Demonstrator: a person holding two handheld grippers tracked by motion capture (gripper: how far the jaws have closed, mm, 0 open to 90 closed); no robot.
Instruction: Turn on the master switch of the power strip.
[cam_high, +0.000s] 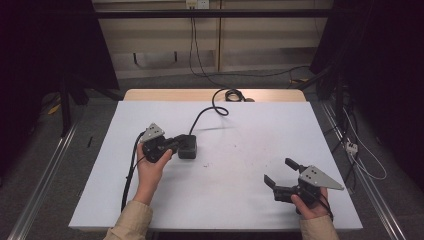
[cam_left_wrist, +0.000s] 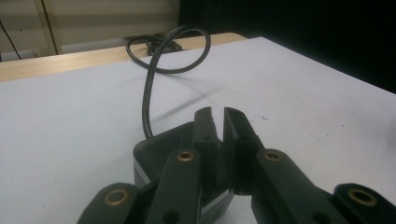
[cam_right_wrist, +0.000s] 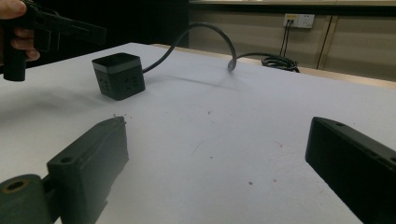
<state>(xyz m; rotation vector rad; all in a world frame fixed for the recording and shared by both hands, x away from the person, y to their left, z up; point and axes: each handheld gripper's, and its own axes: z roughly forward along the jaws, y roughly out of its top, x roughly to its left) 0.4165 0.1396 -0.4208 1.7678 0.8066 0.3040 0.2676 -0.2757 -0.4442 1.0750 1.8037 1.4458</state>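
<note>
A black cube-shaped power socket (cam_high: 188, 146) stands on the white table (cam_high: 240, 200), left of centre. Its thick black cable (cam_high: 215, 107) arches up and runs toward the far edge. My left gripper (cam_high: 176, 144) is shut with its jaws pressed almost together, and they reach over the cube's near top edge without clasping it. In the left gripper view its tips (cam_left_wrist: 217, 114) hang just above the cube (cam_left_wrist: 159, 149), with the cable (cam_left_wrist: 149, 93) looping behind. My right gripper (cam_high: 277, 170) is open near the front right of the table, nothing between its jaws. The right gripper view (cam_right_wrist: 217, 135) shows the cube (cam_right_wrist: 119, 74) and the left gripper (cam_right_wrist: 100, 33) above it.
The cable ends in a coil (cam_high: 234, 94) on the wooden strip at the table's far edge. Wall outlets (cam_right_wrist: 299, 19) sit on the back wall. A white power strip (cam_high: 351, 146) and wires lie on the floor to the right.
</note>
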